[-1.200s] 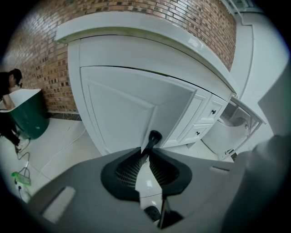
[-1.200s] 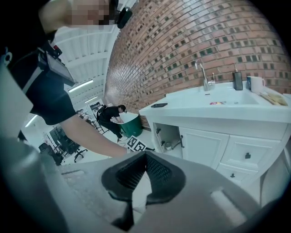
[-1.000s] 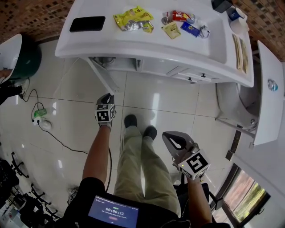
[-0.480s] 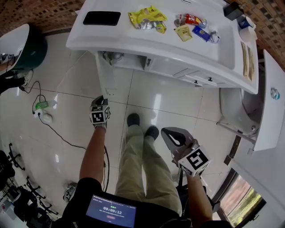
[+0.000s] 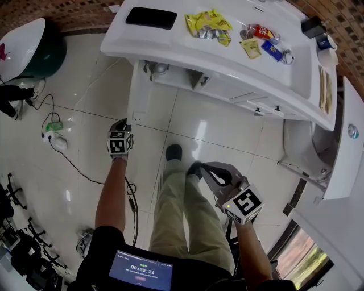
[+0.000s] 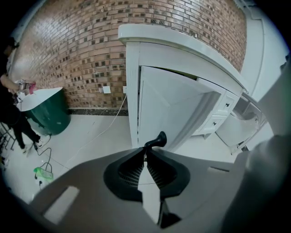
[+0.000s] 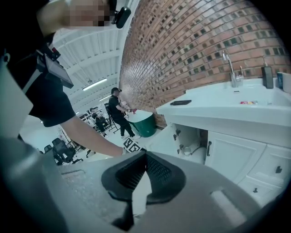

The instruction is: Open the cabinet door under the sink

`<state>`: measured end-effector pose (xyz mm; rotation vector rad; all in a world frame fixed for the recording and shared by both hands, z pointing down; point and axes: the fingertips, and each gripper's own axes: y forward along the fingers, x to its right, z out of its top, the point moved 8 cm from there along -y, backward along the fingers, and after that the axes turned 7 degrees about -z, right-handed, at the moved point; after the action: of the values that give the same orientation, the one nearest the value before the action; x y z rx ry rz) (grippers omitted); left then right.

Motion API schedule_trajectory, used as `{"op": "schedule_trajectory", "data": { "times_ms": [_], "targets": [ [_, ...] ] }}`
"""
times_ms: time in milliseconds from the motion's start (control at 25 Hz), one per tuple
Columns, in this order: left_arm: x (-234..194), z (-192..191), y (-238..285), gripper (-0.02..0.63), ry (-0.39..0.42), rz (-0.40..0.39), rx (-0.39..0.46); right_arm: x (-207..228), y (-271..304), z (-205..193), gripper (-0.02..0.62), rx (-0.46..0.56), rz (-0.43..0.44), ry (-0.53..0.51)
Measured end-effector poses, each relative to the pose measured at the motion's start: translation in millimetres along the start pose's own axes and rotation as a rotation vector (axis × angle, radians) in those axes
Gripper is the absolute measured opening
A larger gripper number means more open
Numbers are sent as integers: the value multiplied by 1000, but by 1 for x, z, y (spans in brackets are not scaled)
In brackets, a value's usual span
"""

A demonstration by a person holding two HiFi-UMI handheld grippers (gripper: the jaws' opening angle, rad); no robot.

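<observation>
cabinet door (image 5: 138, 94) is swung wide open at the left end of our white vanity (image 5: 170, 44), over glossy floor tiles (image 5: 227, 131), brick wall (image 6: 82, 50) behind. our left gripper (image 5: 120, 125) has just been closing on nothing, and the right gripper (image 5: 208, 169) is clenched empty too.

The counter (image 5: 170, 48) runs across the top of the frame, from upper left to the right edge. On it, left to right: a phone (image 5: 151, 17), snack packets (image 5: 207, 24), smaller packets (image 5: 264, 42). The cabinet door (image 5: 138, 94) hangs open under the counter's left end — drawers (image 5: 264, 105) sit under its right part. A bin (image 5: 34, 51) stands at upper left, a cable (image 5: 82, 166) lies on the floor (image 5: 85, 85) below it, left of the person's legs (image 5: 182, 210)
</observation>
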<state>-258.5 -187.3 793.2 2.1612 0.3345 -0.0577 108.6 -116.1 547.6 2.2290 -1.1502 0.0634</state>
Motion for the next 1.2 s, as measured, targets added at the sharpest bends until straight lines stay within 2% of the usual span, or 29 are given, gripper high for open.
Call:
{"op": "schedule_trajectory", "data": {
  "times_ms": [240, 440, 640, 880, 1000, 1200],
  "targets": [
    [-30, 4, -4, 35, 72, -54, -37, -6, 19, 9, -11, -20, 22, -17],
    [-42, 3, -4, 38, 83, -102, -16, -10, 32, 11, -11, -38, 34, -22],
    [-50, -1, -5, 49, 7, -161, 38, -13, 44, 16, -11, -42, 44, -28],
    [-50, -26, -13, 48, -81, -175, 47, -17, 47, 20, -11, -45, 48, -36],
    [-39, -36, -21, 46, -107, -188, 64, -18, 44, 22, -11, -43, 46, -44],
    [5, -42, -48, 15, -126, -245, 161, -24, 29, 25, -11, -23, 39, -63]
  ]
}}
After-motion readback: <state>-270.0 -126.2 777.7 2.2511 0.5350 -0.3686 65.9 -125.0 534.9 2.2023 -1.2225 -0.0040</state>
